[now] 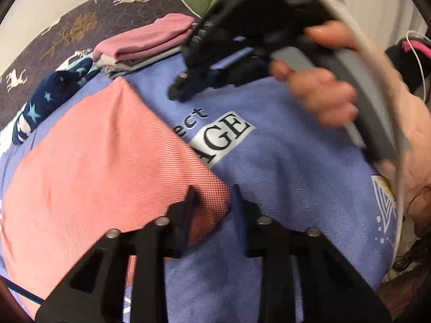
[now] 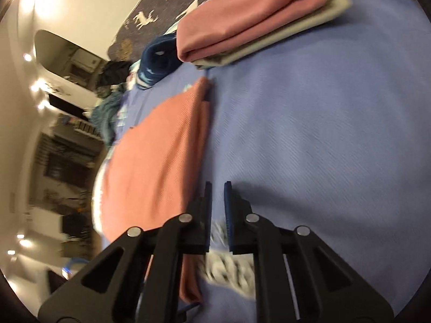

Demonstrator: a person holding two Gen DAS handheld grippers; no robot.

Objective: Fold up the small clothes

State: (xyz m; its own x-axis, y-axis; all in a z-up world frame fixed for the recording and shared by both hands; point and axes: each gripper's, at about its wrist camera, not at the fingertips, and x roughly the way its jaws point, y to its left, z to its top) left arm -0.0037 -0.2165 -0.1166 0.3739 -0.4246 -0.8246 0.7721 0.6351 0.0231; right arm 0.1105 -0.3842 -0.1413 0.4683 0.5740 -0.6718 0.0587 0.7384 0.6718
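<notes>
A salmon cloth (image 1: 102, 161) lies on a blue sheet (image 1: 282, 161) that covers the surface, with a printed logo (image 1: 223, 137) showing on the sheet just beside the cloth's edge. The left gripper (image 1: 212, 199) hovers low over the near corner of the salmon cloth, its fingers (image 1: 192, 196) apart, one over the salmon corner and the other over the blue; whether they touch the fabric cannot be told. In the left wrist view the right gripper (image 1: 183, 91) is held by a hand (image 1: 323, 91) farther back over the sheet, blurred. From the right wrist view its own fingers (image 2: 207, 196) stand a little apart with nothing between them, above the blue sheet beside the long edge of the salmon cloth (image 2: 161, 156). Beyond lies a folded stack (image 2: 253, 18), pink on top with grey beneath, resting on the sheet. Next to it is a dark navy garment with stars (image 1: 45, 102), and behind them a dark blanket with deer (image 1: 80, 24).
</notes>
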